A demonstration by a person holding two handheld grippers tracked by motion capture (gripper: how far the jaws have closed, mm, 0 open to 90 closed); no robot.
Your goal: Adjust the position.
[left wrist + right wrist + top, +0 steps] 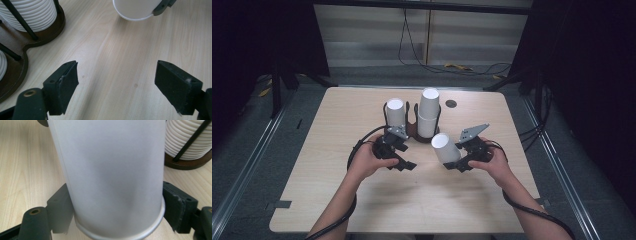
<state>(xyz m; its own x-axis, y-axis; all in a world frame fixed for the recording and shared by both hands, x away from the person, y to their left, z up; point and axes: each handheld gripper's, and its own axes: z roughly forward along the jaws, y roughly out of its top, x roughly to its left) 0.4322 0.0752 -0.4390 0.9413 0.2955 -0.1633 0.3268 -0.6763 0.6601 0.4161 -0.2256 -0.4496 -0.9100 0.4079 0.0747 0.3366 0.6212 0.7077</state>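
Observation:
My right gripper [456, 160] is shut on a white paper cup [444, 147], held tilted above the table right of centre. In the right gripper view the cup [112, 175] sits between both jaws, gripped near its rolled rim. My left gripper [405, 164] stands open just above the table, nothing between its fingers [63, 82]. The left gripper view shows bare wood ahead and the held cup [135, 10] at the top. A dark brown cup holder [414, 131] carries two stacks of white cups [395, 111] [428, 112].
The holder's thin black rods [21, 20] rise around each ribbed stack [32, 12]. A small dark round spot [451, 104] lies on the light wooden table [362, 200] behind the holder. Cables run on the floor beyond the far edge.

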